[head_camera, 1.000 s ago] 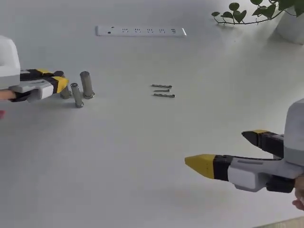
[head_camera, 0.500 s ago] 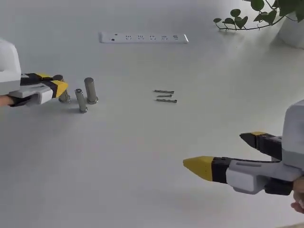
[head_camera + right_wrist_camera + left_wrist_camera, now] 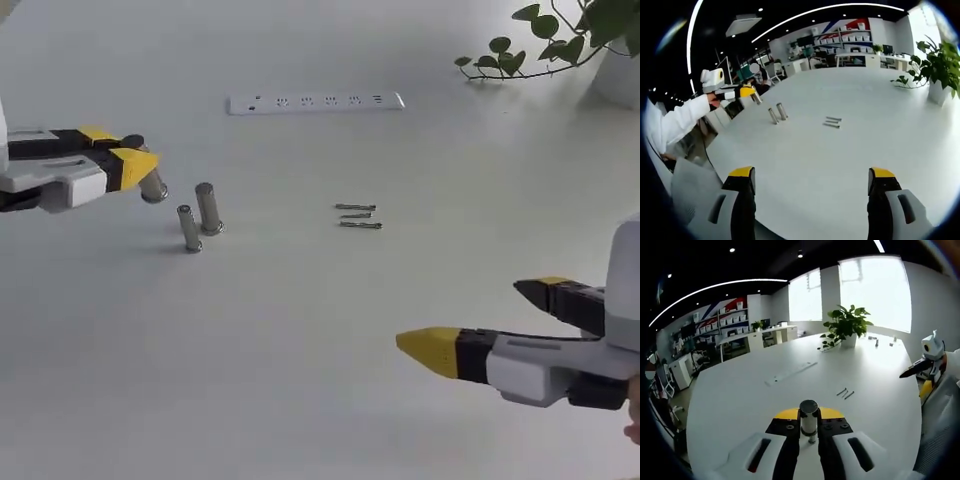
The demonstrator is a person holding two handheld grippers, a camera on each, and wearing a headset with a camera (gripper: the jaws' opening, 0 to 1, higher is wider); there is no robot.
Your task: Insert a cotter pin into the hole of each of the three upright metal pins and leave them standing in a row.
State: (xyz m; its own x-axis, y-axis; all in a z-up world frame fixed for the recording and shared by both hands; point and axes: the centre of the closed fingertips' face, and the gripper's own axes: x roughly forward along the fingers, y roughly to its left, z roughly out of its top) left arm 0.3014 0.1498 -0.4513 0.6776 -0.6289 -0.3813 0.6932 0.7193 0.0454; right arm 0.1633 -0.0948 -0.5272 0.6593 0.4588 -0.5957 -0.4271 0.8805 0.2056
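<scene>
White tabletop [image 3: 300, 360] carries 2 upright metal pins [image 3: 208, 208] just right of the left gripper [image 3: 138, 158], whose jaws clamp the 3rd pin [image 3: 809, 417]. 3 cotter pins [image 3: 358, 216] lie mid-table, well apart from the wide-open right gripper [image 3: 460, 315].

A white power strip [image 3: 315, 102] lies toward the far side of the pale desk [image 3: 300, 340]; a potted plant [image 3: 575, 25] stands far right.

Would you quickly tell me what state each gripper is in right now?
Left gripper: shut on a metal pin.
Right gripper: open, holding nothing.
</scene>
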